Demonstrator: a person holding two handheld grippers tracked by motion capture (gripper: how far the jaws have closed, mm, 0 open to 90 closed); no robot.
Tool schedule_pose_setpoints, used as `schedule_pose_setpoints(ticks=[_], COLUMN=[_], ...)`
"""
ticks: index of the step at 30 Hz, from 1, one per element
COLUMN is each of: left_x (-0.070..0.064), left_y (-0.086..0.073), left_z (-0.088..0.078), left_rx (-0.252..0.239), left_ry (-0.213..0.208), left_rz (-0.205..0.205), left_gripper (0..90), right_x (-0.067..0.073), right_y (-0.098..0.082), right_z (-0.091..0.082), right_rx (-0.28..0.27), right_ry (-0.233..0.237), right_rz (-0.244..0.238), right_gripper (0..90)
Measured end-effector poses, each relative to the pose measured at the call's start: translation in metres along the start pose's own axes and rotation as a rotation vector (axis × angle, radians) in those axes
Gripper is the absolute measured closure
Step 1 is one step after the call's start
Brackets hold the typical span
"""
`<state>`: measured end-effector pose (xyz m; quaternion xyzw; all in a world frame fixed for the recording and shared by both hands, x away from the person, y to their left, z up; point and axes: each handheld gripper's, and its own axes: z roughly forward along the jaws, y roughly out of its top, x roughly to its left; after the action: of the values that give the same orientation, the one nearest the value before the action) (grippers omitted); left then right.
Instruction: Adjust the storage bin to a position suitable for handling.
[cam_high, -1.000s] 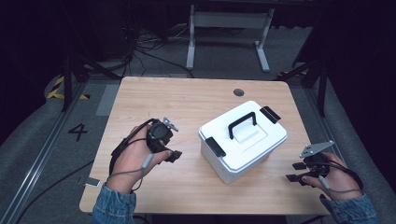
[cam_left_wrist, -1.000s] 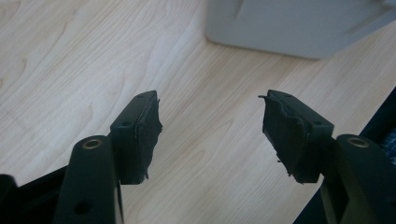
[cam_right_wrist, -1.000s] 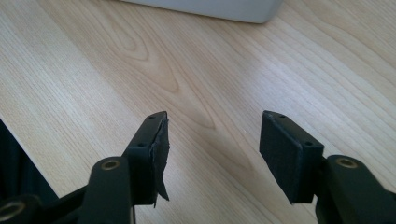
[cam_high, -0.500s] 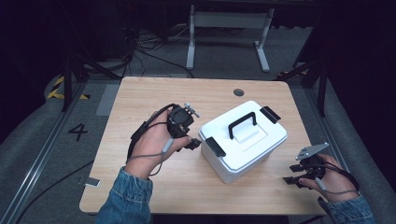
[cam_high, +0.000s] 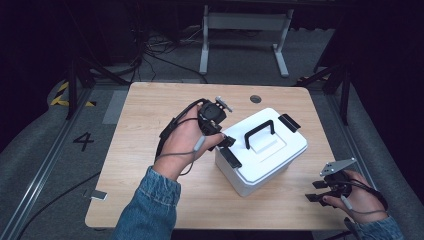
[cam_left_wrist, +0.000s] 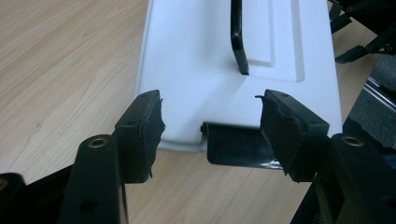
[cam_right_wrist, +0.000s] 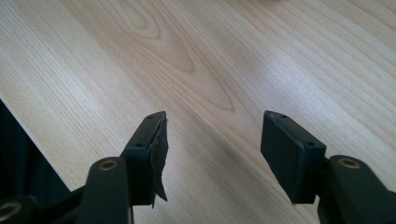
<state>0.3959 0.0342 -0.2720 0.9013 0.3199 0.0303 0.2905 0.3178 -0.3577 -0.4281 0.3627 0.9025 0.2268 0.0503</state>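
White lidded box (cam_high: 262, 152) — on the wooden table (cam_high: 150, 125), slightly toward 3 o'clock of centre, set askew. Black carry handle (cam_high: 260, 132) upright on the lid; black latch (cam_high: 231, 156) at the 9 o'clock end, second latch (cam_high: 290, 122) at the 2 o'clock end.

Left gripper (cam_high: 226, 140) — at the 9 o'clock end of the box, jaws wide with nothing clamped; in the left gripper view the near latch (cam_left_wrist: 236, 149) sits between them.

Right gripper (cam_high: 316, 190) — over the table at 5 o'clock, apart from the box, jaws wide and empty.
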Motion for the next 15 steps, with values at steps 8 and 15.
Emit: schedule_pose_setpoints(ticks=[8,15], left_x=[-0.006,-0.006], left_y=[0.022,0.034], left_z=[0.017,0.038], left_rx=[-0.015,-0.005], left_ry=[-0.015,-0.043], left_rz=[0.032,0.03], left_gripper=[41.0,44.5], right_x=[0.002,0.002], right_y=[-0.007,-0.01], right_z=[0.001,-0.001], right_rx=[0.012,0.008], right_ry=[-0.002,-0.003], right_rz=[0.01,0.017], right_gripper=[42.2,42.2])
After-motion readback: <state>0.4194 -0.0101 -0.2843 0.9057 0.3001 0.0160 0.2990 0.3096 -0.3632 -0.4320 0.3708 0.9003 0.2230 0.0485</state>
